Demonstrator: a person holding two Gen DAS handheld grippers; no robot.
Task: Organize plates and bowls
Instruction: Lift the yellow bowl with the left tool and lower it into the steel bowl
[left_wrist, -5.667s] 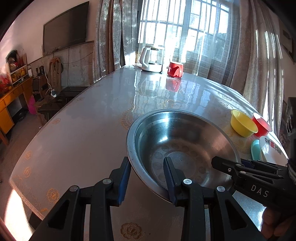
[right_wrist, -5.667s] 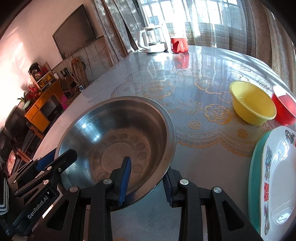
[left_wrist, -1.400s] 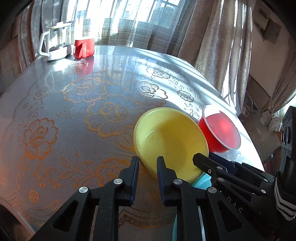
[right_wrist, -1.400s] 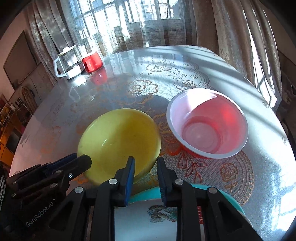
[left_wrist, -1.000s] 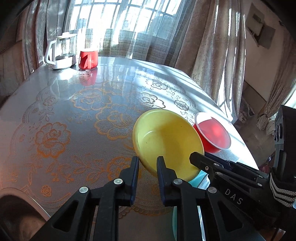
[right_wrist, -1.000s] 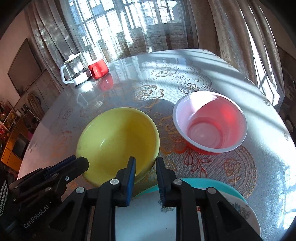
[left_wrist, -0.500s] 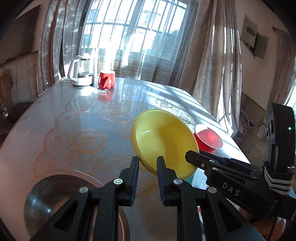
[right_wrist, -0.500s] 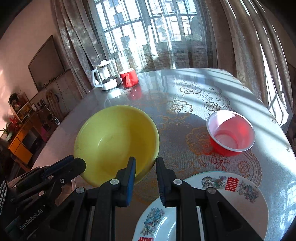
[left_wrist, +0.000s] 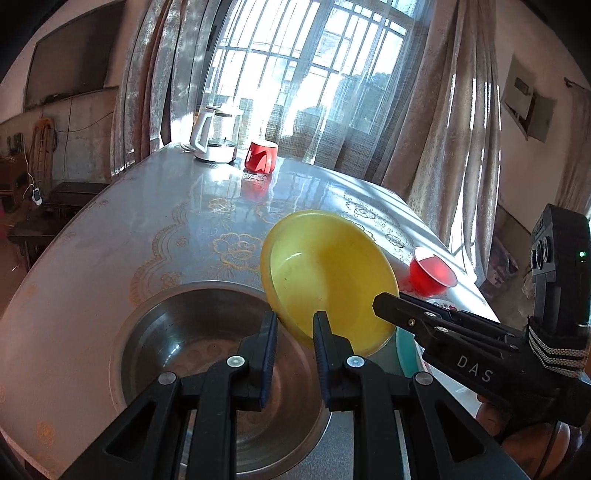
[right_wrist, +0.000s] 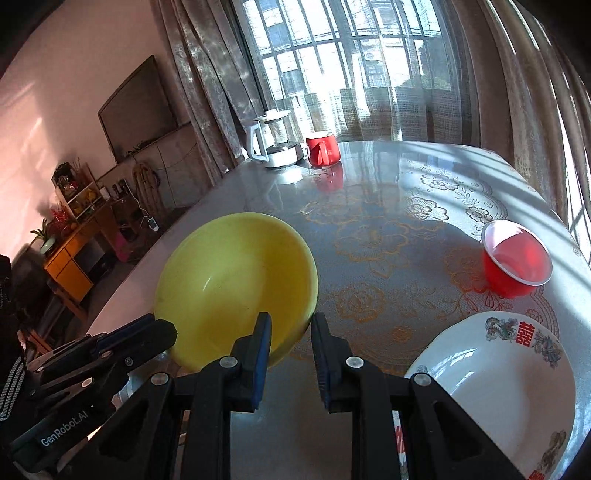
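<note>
yellow bowl (left_wrist: 328, 273) gripped by both tongs over steel basin (left_wrist: 207, 332).

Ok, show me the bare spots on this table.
Bare: the table middle, between the yellow bowl, the red mug and the red bowl; also the left edge beyond the steel basin. Crowded: near right, where the plate lies.

My right tool (left_wrist: 384, 306) carries the white letters "DAS" along its side. My left tool (right_wrist: 162, 332) reads "GenRobot.AI" on its body. The white plate (right_wrist: 491, 373) bears a red double-happiness character, 囍, near its rim.
</note>
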